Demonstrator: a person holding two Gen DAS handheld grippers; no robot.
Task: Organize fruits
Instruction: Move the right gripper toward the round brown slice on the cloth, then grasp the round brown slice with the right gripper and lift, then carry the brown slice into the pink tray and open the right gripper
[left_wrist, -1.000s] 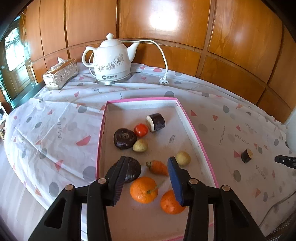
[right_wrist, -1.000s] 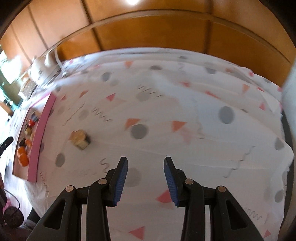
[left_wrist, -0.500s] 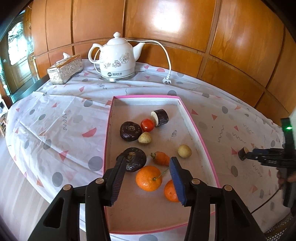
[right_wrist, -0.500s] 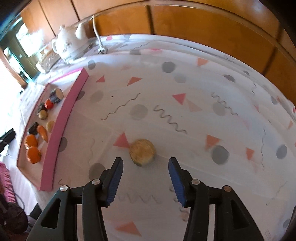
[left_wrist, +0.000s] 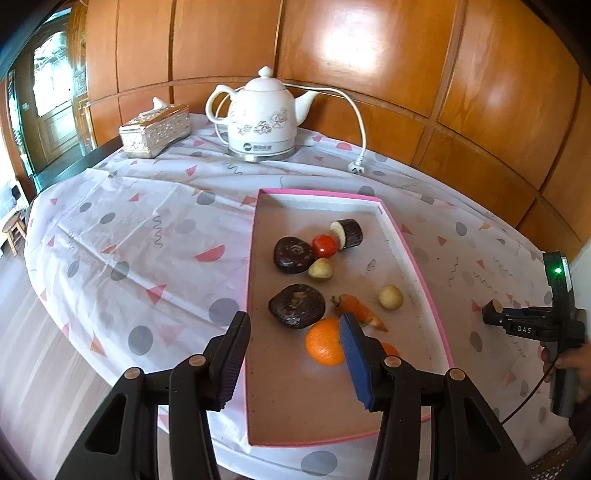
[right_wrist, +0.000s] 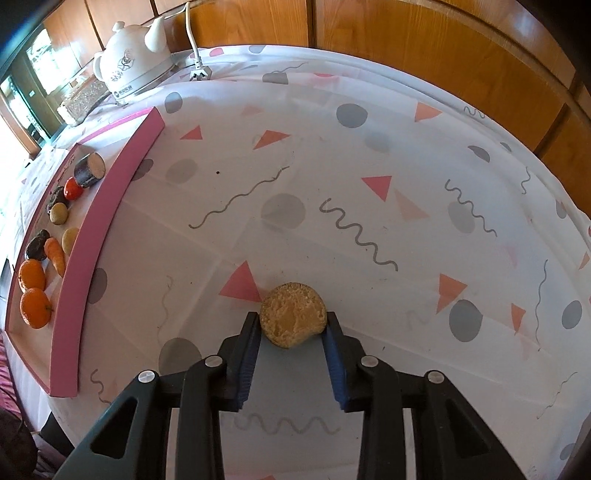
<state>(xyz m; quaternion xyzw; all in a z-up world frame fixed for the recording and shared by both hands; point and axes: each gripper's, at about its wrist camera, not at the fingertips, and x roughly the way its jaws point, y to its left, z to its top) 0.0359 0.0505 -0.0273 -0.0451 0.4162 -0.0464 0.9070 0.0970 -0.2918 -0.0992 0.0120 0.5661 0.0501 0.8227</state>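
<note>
The right tool (right_wrist: 293, 326) has just been closing, and now its two pads squeeze the sides of a small round brown piece of food (right_wrist: 293, 319) with a rough yellow top. Half a second ago the pads stood wide apart with the piece lying free just beyond them, so the grab is new. The piece sits on the spotted cloth of the surface (right_wrist: 369, 184), well apart from the pink tray (right_wrist: 110, 206) on its left, and I cannot tell if it is lifted yet. In the left view the left tool (left_wrist: 293, 347) hangs over the near end of the tray with its pads apart and nothing between them. Below it lie an orange (left_wrist: 323, 347), a carrot (left_wrist: 360, 312), two dark lumps, a red tomato (left_wrist: 324, 245) and other bits. A white kettle (left_wrist: 260, 122) stands at the far side. It looks like the last loose piece is now caught, so the next job is likely to carry it left into the tray with the rest.
</note>
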